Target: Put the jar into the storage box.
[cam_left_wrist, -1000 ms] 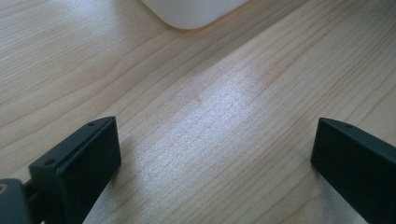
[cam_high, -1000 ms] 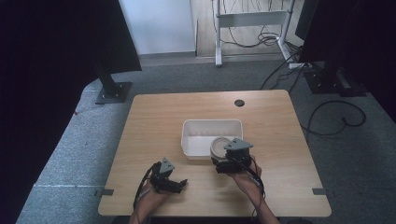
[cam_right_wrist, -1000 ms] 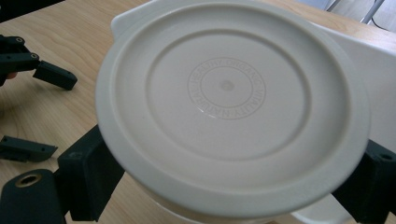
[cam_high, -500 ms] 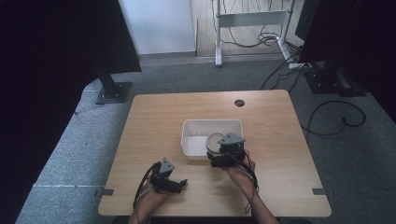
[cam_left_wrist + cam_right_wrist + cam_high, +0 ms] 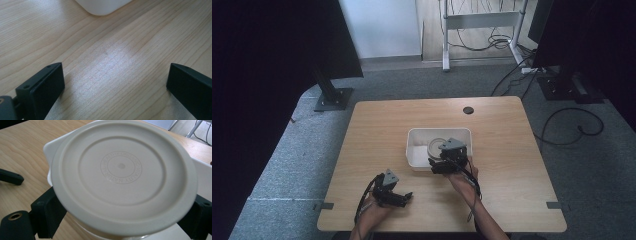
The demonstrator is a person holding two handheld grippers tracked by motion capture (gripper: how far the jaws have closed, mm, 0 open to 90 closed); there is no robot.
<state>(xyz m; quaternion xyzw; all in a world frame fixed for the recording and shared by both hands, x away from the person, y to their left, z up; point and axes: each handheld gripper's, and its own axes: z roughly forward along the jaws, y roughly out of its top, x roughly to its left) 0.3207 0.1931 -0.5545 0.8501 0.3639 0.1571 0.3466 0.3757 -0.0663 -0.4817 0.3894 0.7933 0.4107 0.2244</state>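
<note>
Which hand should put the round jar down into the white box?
Right. Its tongs already grip the lidded jar over the white box. The left tongs sit open on bare table.

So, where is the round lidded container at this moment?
In the high view the round lidded container is held by the right tool over the near right part of the white bin, at mid-table.

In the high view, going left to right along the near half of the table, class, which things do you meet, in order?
left gripper → white bin → right gripper, which holds a round lidded container at the bin. Both stand on the wooden table.
</note>
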